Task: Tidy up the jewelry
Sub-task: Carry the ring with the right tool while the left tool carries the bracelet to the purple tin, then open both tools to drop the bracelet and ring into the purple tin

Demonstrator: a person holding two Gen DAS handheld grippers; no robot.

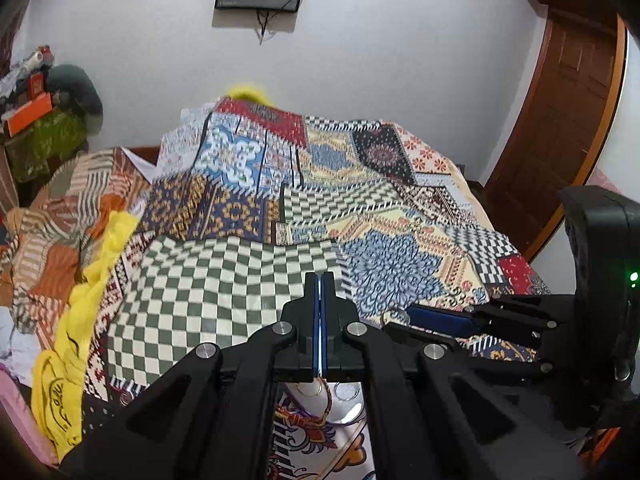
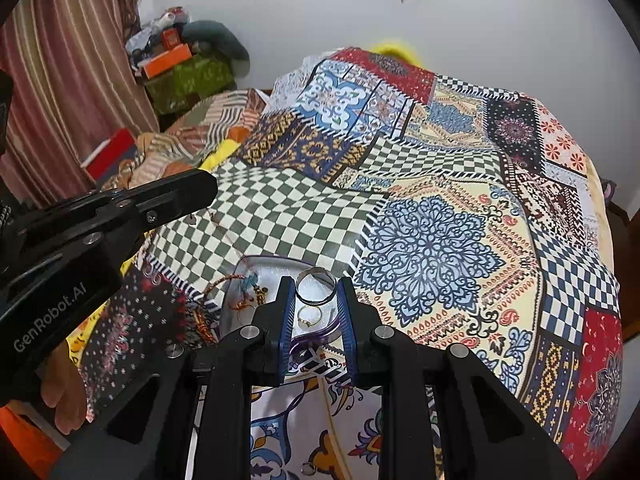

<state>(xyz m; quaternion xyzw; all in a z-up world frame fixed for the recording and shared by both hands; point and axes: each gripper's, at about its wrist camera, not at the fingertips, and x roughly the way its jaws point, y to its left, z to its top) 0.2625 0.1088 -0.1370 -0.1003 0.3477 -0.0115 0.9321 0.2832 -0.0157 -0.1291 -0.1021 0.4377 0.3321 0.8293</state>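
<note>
Left hand-held gripper [image 1: 320, 284] is held raised over the patchwork bedspread [image 2: 432, 236], pads pressed together with nothing seen between them. A thin chain [image 2: 218, 222] is seen dangling beneath it; where it attaches cannot be told. Below it, a beaded bracelet [image 2: 224, 280] is draped over the left rim of the clear tray [image 2: 256, 261]: limp, tangle-prone, best pinched at a bunched section. Right hand-held gripper [image 2: 316, 292] is spread apart, straddling a wide silver ring [image 2: 315, 286] standing on the tray's white pad, apparently not yet clamped. The ring is judged light, rigid, slippery; squeezing across the band is advised. A small gold ring [image 2: 308, 315] lies just nearer, tiny, easily flicked.
</note>
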